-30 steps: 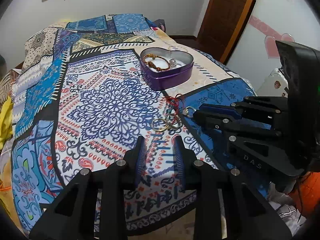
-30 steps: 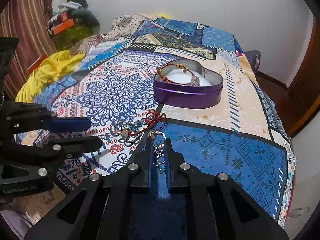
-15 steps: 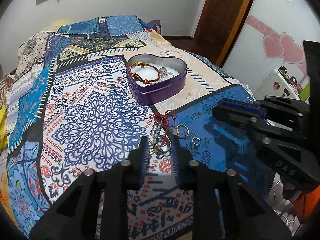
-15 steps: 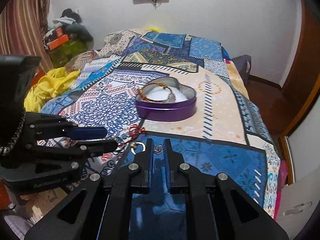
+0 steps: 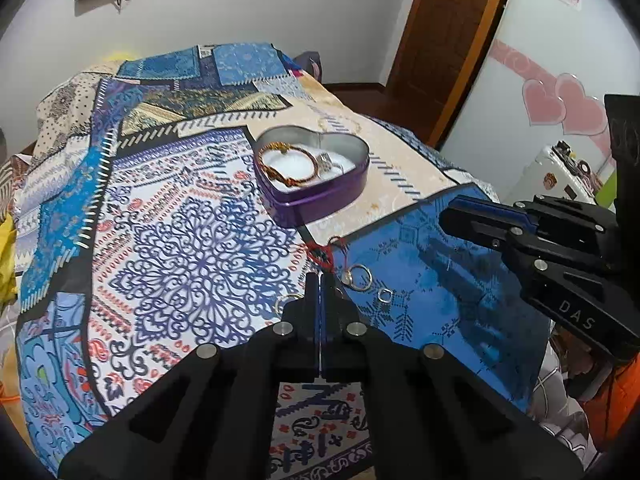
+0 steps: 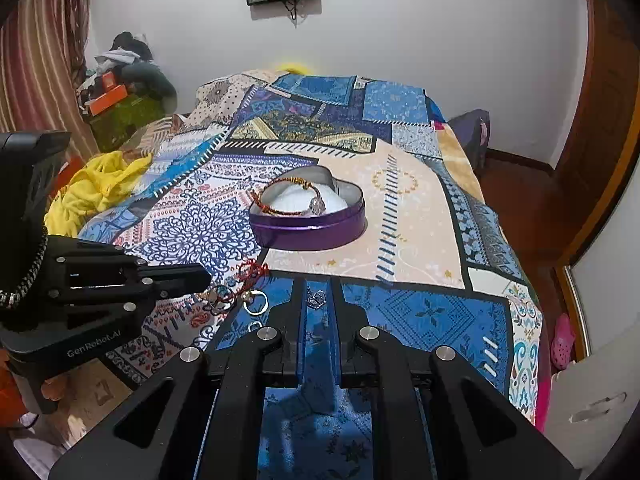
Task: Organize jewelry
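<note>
A purple heart-shaped tin (image 5: 320, 196) (image 6: 308, 230) sits on the patterned bedspread and holds a gold bangle (image 5: 286, 166) and a silver ring. Loose gold rings (image 5: 360, 278) (image 6: 256, 302) and a red thread bracelet (image 5: 322, 256) (image 6: 252, 270) lie on the cloth near the front. My left gripper (image 5: 321, 280) is shut over the pile of rings; what it grips is hidden. My right gripper (image 6: 318, 284) holds a small silver piece (image 6: 316, 299) between its narrowly parted fingers, a little above the cloth.
The bed edge runs close below both grippers. Yellow cloth (image 6: 96, 188) lies at the bed's left side. A wooden door (image 5: 444, 40) and a white cabinet (image 5: 560, 176) stand to the right.
My left gripper has shut over the rings. My right gripper has lifted up and back with the silver piece.
</note>
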The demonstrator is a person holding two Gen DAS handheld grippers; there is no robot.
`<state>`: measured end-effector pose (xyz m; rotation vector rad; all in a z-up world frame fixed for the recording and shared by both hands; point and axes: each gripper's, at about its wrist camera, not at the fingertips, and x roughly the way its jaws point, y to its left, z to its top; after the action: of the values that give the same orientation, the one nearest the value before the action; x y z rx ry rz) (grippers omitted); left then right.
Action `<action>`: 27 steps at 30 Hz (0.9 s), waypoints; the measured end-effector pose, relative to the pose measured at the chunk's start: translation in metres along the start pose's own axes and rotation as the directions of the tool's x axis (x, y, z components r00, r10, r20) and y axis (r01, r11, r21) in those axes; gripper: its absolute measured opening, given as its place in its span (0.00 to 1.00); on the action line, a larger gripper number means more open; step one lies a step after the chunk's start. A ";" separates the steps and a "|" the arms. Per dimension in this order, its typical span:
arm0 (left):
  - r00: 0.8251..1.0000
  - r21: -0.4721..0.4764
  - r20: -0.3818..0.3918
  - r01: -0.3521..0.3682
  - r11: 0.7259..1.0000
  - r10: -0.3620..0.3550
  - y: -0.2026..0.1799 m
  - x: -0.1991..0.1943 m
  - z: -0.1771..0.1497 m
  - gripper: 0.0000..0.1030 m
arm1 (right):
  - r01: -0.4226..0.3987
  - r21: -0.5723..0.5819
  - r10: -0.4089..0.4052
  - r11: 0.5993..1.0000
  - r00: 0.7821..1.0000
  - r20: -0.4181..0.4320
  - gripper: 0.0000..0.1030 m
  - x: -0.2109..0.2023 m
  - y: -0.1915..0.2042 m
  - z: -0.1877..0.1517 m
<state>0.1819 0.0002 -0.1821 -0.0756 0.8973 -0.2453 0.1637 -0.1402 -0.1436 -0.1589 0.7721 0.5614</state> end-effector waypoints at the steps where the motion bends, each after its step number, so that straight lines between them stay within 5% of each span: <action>1: 1.000 -0.001 0.002 0.000 1.000 0.000 0.000 -0.001 0.001 0.00 | 0.002 0.000 -0.002 1.000 1.000 0.003 0.08 -0.001 0.000 0.001; 5: 1.000 0.019 -0.014 -0.010 1.000 0.011 -0.002 -0.003 0.000 0.03 | -0.004 0.004 0.004 1.000 1.000 0.002 0.08 -0.002 -0.002 0.001; 9: 0.999 0.018 -0.053 0.000 1.000 0.001 -0.006 0.003 -0.004 0.34 | -0.006 0.002 0.006 1.000 1.000 -0.003 0.08 -0.001 -0.002 0.000; 21: 0.994 0.093 -0.093 -0.054 0.994 0.063 -0.016 0.027 -0.007 0.34 | -0.019 0.013 0.020 1.000 1.000 -0.009 0.08 -0.001 -0.006 -0.003; 24: 0.993 0.105 -0.082 -0.071 0.992 0.079 -0.016 0.028 -0.007 0.18 | -0.024 0.019 0.024 1.000 1.000 -0.012 0.08 -0.001 -0.007 -0.004; 27: 0.995 0.099 -0.070 -0.065 0.993 0.072 -0.015 0.025 -0.007 0.18 | -0.026 0.022 0.026 0.999 1.000 -0.010 0.08 -0.001 -0.008 -0.004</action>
<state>0.1892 -0.0199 -0.2033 0.0546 0.9584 -0.2283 0.1648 -0.1487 -0.1460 -0.1319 0.7907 0.5766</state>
